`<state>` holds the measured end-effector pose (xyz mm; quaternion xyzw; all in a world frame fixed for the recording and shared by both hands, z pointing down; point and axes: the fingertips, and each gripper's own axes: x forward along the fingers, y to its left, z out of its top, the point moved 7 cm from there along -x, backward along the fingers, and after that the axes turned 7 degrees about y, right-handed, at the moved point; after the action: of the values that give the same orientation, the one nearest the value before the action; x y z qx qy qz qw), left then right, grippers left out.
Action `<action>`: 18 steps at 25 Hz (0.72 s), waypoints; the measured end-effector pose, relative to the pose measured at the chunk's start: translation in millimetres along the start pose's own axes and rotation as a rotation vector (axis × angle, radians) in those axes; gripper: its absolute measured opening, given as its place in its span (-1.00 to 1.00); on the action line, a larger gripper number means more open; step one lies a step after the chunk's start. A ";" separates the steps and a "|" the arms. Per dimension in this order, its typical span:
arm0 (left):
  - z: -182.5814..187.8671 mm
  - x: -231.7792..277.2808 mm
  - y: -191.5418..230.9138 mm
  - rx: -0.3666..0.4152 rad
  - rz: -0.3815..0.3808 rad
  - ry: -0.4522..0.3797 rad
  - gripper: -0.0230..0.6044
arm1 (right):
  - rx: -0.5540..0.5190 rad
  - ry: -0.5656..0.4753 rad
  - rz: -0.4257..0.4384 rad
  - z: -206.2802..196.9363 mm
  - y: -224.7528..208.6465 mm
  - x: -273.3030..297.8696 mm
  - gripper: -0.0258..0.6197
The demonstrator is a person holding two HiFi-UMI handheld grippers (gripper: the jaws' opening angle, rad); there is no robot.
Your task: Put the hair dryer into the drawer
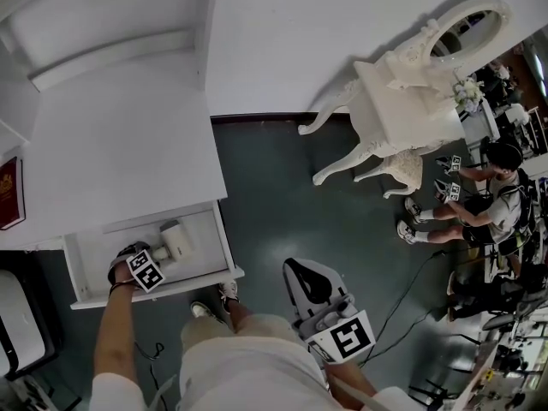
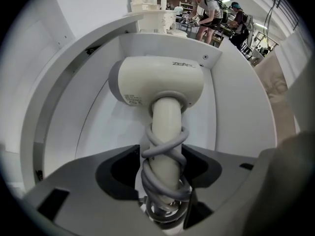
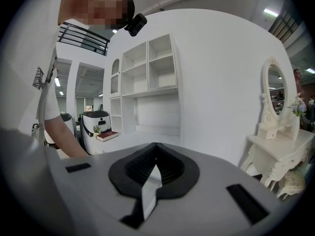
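The cream hair dryer (image 1: 174,240) lay inside the open white drawer (image 1: 224,245) at the lower left of the head view. In the left gripper view its barrel (image 2: 157,82) carried grey lettering that began "ZEA", with the rest unclear. A small printed label near the grey rear cap was too fine to read. The left tool (image 1: 144,268) pointed down into the drawer. Its jaws stood part-way apart around the handle, and the pads lay against the grey cord (image 2: 162,156) coiled round it. The right tool (image 1: 318,291) hung low and centre in the head view, above the floor, with its jaws together on nothing (image 3: 155,166). Both tools showed black-and-white square markers on their cubes. The drawer belonged to a white cabinet whose tabletop (image 1: 128,144) filled the left of the frame. A dark red book (image 1: 10,193) with a gold emblem lay at its far left edge, its print unreadable. The floor (image 1: 274,204) was dark teal and the wall (image 1: 342,24) plain white. An ornate white dressing table (image 1: 402,110) with an oval mirror (image 1: 467,28) stood at the upper right, a matching stool (image 1: 402,171) tucked beneath it. Another person (image 1: 479,204) crouched beside it at the right edge. White open shelving (image 3: 147,82) rose at the centre of the right gripper view.
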<state>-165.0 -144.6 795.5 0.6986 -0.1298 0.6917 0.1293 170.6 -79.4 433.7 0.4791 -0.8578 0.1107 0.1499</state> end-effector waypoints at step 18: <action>-17.6 -42.5 12.0 -0.253 0.007 -0.153 0.59 | 0.004 -0.044 -0.007 3.3 29.6 -20.3 -0.90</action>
<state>-186.1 -149.4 753.3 0.7268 -0.2279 0.6151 0.2037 154.9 -49.2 421.9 0.4847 -0.8590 0.1014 0.1302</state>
